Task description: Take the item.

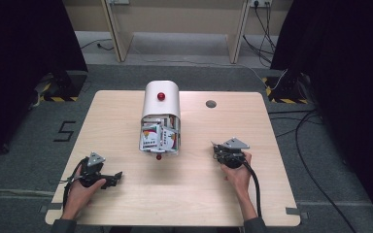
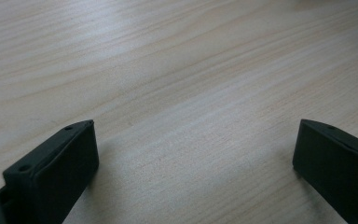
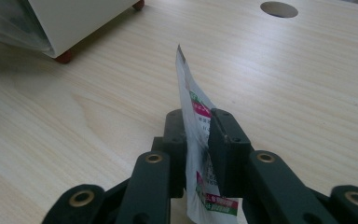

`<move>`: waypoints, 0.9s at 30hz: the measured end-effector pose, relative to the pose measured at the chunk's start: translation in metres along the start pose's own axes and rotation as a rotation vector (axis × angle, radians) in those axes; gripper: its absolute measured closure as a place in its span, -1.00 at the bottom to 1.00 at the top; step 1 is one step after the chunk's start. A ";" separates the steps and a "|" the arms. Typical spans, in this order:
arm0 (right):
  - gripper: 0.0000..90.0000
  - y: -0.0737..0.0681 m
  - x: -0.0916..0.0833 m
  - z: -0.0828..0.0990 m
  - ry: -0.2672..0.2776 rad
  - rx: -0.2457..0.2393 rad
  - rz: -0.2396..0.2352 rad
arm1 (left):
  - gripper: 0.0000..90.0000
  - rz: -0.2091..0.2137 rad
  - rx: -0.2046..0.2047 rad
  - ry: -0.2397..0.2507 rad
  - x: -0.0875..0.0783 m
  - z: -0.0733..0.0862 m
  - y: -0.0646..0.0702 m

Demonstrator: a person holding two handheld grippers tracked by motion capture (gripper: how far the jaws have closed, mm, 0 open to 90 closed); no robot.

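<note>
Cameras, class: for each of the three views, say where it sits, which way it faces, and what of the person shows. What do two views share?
High view: above the person's side, facing forward and down on the table; forearms, hands and both grippers show.
Left gripper view: rides the left gripper, facing bare tabletop between wide-apart jaws.
Right gripper view: rides the right gripper, facing the white box; jaws pinch a sachet.
Shared: high and right gripper views both show the white box and the table's round hole.

a pale light-wood rectangular table (image 1: 126, 194) with rounded corners stands on grey carpet (image 1: 24, 145). a round grey cable hole (image 1: 211, 104) sits near its far edge. at its middle rests a white round-topped box (image 1: 161, 99) on small red feet (image 1: 159, 157), its open front showing printed packets (image 1: 156, 136).
</note>
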State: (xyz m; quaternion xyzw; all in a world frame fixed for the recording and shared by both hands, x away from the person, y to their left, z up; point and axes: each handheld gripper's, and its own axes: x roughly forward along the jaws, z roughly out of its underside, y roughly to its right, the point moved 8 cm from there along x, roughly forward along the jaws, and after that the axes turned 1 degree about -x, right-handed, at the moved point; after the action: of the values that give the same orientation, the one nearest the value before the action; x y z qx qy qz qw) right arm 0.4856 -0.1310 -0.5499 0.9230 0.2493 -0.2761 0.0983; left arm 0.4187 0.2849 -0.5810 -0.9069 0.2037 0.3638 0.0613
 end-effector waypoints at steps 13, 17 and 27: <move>0.26 -0.009 0.000 -0.002 0.002 0.088 -0.075 | -1.00 0.000 0.000 0.000 0.000 0.000 0.000; 0.14 -0.010 -0.003 -0.006 0.013 0.096 -0.075 | -1.00 0.000 0.001 0.000 0.000 0.000 0.000; 0.05 -0.011 -0.008 -0.009 0.022 0.088 -0.075 | -1.00 0.000 0.000 0.001 0.000 0.000 0.000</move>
State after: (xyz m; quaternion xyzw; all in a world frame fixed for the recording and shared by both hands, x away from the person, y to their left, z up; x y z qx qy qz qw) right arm 0.4786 -0.1218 -0.5383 0.9194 0.2726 -0.2801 0.0444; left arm 0.4187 0.2849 -0.5810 -0.9069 0.2037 0.3636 0.0613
